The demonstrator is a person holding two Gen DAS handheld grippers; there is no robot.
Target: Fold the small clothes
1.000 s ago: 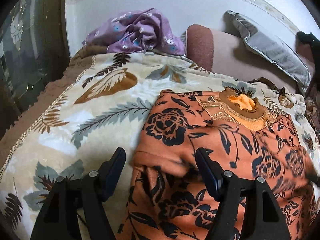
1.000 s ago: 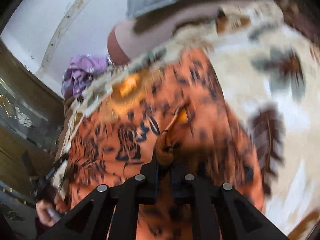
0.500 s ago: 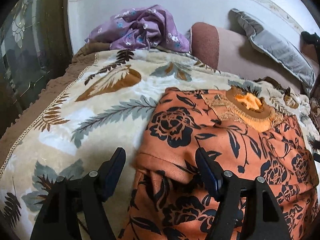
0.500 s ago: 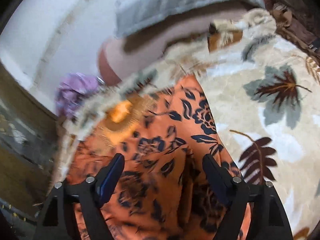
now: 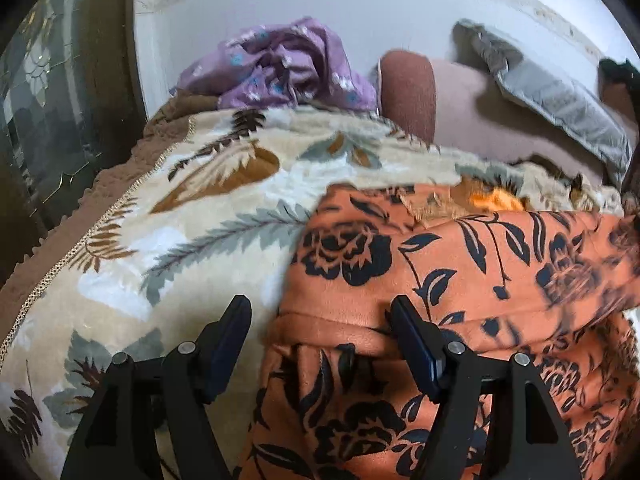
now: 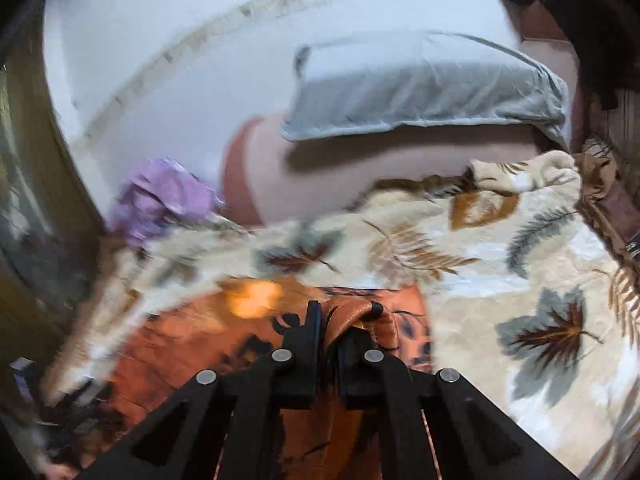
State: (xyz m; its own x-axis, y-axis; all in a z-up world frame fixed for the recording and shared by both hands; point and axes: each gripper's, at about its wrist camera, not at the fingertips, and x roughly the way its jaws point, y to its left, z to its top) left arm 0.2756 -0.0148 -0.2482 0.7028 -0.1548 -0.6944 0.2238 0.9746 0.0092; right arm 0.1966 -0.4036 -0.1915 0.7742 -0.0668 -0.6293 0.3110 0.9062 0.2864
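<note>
An orange garment with black flowers (image 5: 460, 280) lies on the leaf-print blanket (image 5: 180, 240). Its right part is folded over toward the left, and the yellow neckline (image 5: 492, 200) peeks out behind the fold. My left gripper (image 5: 322, 320) is open, low over the garment's near left edge, with one finger over the blanket and one over the cloth. My right gripper (image 6: 342, 312) is shut on a bunched fold of the orange garment (image 6: 360, 314) and holds it raised over the rest of the garment (image 6: 192, 340).
A crumpled purple floral cloth (image 5: 280, 68) lies at the blanket's far edge by the white wall. A brown and pink bolster (image 5: 440, 108) and a grey pillow (image 6: 420, 88) lie behind. A dark glass cabinet (image 5: 44, 100) stands at the left.
My right gripper was open over the garment half a second ago; now it is shut on a fold of cloth. The garment's right side has come over toward the left. My left gripper stays open.
</note>
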